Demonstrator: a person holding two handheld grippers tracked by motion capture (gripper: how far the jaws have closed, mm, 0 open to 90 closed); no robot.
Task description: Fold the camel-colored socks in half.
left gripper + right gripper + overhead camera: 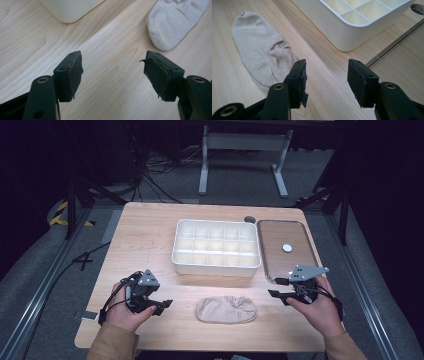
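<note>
A beige sock (226, 309) lies flat near the table's front edge, between the two hands. It also appears in the left gripper view as a pale sock (175, 21) at the upper right, and in the right gripper view as the sock (259, 47) at the left. My left gripper (166, 305) sits to the sock's left, open, its jaws (113, 72) wide with only bare wood between them. My right gripper (276, 287) sits to the sock's right, open and holding nothing (327, 75). A white divided tray (216, 265) stands behind the sock.
A clear lid (286, 232) with a small white disc (287, 247) lies flat right of the tray. A round hole (249, 219) sits in the table behind the tray. The tray's wall (332, 27) is close ahead of the right gripper. Cables and a stand's legs lie on the floor beyond.
</note>
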